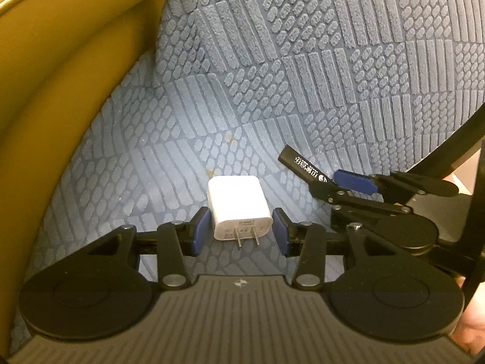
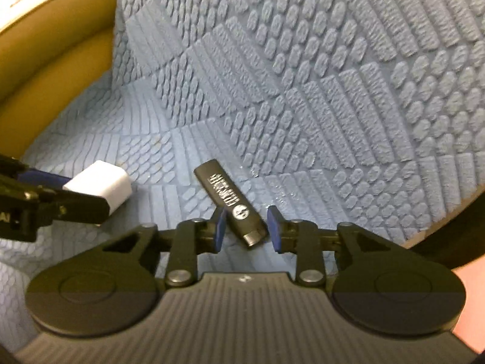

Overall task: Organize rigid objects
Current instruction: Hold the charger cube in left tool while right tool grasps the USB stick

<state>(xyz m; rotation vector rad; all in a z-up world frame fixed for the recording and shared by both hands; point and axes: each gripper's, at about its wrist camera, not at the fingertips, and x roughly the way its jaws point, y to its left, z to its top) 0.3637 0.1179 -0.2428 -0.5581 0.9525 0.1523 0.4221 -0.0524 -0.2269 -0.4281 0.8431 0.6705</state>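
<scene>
Left wrist view, step: your left gripper straddles the white charger, which lies on the blue textured mat with its prongs pointing back at the camera. The blue pads stand apart, a sliver of gap on each side of the charger, so this reads as the moment just around a grasp or a release; which of the two I cannot tell.

Left wrist view, neighbour: right of the charger, your right gripper has the black USB stick between its jaws; grip contact is not readable from here.

Left wrist view, surround: a tan padded edge curves left of the charger.

Right wrist view, step: the right gripper brackets the connector end of the USB stick. The near pad looks to touch it, the far pad shows a small gap, so not clamped.

Right wrist view, extra: only here do you see the stick's metal plug end and its tilt across the jaws. The charger sits left of the stick.

Next move: probably close squarely before lifting; the stick lies askew and may twist.
</scene>
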